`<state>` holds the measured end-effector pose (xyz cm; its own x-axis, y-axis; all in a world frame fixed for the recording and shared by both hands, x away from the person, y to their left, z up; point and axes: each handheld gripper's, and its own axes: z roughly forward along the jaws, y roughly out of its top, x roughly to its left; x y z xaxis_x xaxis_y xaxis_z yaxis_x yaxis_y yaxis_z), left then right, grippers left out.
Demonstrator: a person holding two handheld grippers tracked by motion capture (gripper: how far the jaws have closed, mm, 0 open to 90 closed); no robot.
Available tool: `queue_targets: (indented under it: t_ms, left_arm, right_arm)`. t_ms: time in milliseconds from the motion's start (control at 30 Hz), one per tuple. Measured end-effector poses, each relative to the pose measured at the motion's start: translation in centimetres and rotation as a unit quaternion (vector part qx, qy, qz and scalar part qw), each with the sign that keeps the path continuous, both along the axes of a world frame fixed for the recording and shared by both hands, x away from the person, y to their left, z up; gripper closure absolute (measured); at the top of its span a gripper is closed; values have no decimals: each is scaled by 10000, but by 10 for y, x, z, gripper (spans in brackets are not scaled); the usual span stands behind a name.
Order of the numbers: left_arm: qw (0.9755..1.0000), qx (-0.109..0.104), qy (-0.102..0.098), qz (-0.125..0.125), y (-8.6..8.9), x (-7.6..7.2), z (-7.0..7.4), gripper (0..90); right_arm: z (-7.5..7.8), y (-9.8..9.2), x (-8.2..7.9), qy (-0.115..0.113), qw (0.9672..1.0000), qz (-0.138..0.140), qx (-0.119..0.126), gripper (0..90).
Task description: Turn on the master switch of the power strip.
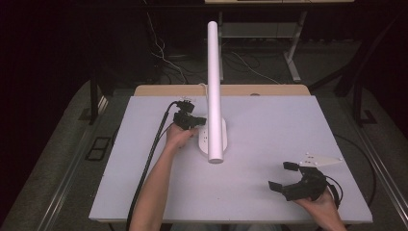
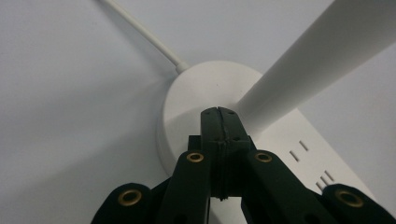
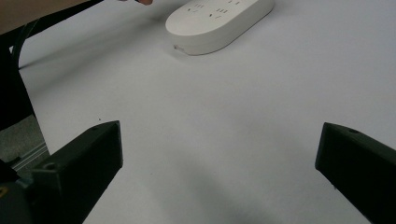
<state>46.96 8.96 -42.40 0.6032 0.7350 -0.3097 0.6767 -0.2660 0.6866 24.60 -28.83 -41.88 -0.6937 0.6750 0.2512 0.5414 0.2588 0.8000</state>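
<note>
Item: a white oval plastic power strip point(image 1: 206, 137) with rows of socket slots in its top face, lying flat near the middle of the pale grey table top point(image 1: 269, 144). A thin white cord point(image 2: 144, 32) leaves its rounded end. A long white tube point(image 1: 214, 91) crosses above the strip in the high view; we cannot tell whether it is fixed to the strip.

Left gripper point(image 2: 219, 112): jaws pressed together with nothing between them, tips at the strip's rounded end, beside the foot of the tube; whether they touch the casing we cannot tell.

Right gripper point(image 1: 284, 175): jaws spread wide, empty, low over bare table near the front right corner, well apart from the strip.

Handling, as we judge it: rigid, smooth-shelled, fairly light, likely slippery under hard pads. We would grip across the narrow width, on the flat side walls, away from the slots. The cord may drag or tug when we move the strip.
</note>
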Motion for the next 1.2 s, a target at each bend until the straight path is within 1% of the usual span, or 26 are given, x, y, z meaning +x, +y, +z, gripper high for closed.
queue_targets:
  t_ms: [33,67,100,133,167,200,267,300,333,400,433,467,567,667,733,800,833,900,1000,1100,1133,1200]
  left_arm:
    - [9999,-89,20,62,0,0,0,900]
    - [9999,-135,43,88,0,0,0,900]
    - [9999,14,35,-95,5,0,1,900]
    - [10000,-86,48,-13,6,0,1,900]
    - [9997,-245,41,62,6,-1,3,900]
    - [9997,-223,-18,-8,9,-1,5,900]
    - [9997,-236,-88,-38,13,-1,9,900]
    - [9997,-204,-154,-66,15,-2,11,900]
    - [9996,-205,-199,-48,16,-3,14,900]
    - [9992,-164,-353,-79,18,-5,19,899]
    - [9991,-146,-408,-35,19,-8,22,897]
    - [9987,-140,-483,-68,20,-9,24,896]
    - [9983,-30,-558,-134,25,-13,30,895]
    - [9979,-138,-620,-98,31,-17,35,885]
    - [9977,-84,-662,-107,34,-20,38,853]
    - [9977,-89,-664,-102,37,-23,40,824]
    - [9977,-115,-669,-90,39,-25,42,783]
    - [9974,-115,-709,-96,42,-28,44,749]
    - [9976,-162,-665,-53,47,-32,46,683]
    - [9976,-225,-650,1,52,-37,49,594]
    - [9975,-204,-675,-4,55,-38,50,555]
    - [9972,-244,-702,41,59,-43,52,462]
  right_arm:
    - [0,0,0,13,10000,-8,4,2]
    - [0,0,0,9,10000,-12,7,2]
    - [0,0,0,12,10000,-11,9,2]
    - [0,-1,0,2,10000,-15,11,2]
    - [0,-1,0,4,10000,-20,11,2]
    - [0,-1,0,12,10000,-22,19,2]
    - [0,-1,0,14,10000,-25,16,2]
    - [0,-1,0,9,10000,-23,12,2]
    - [0,-1,0,0,10000,-24,9,2]
    - [0,-1,0,-1,10000,-33,16,2]
    - [0,-1,0,3,10000,-40,17,2]
    - [0,-1,0,3,10000,-41,17,2]
    - [0,-1,0,6,10000,-41,18,2]
    - [0,-1,0,4,10000,-43,19,2]
    - [0,-1,0,-11,10000,-36,20,2]
    - [0,-1,0,-16,10000,-35,24,2]
    - [0,-1,0,-14,10000,-36,26,2]
    - [0,-1,0,12,10000,-45,32,2]
    - [0,-1,0,7,10000,-38,29,2]
    - [0,0,0,4,10000,-40,32,2]
    - [1,0,0,18,10000,-42,38,2]
    - [1,0,0,14,10000,-39,39,2]
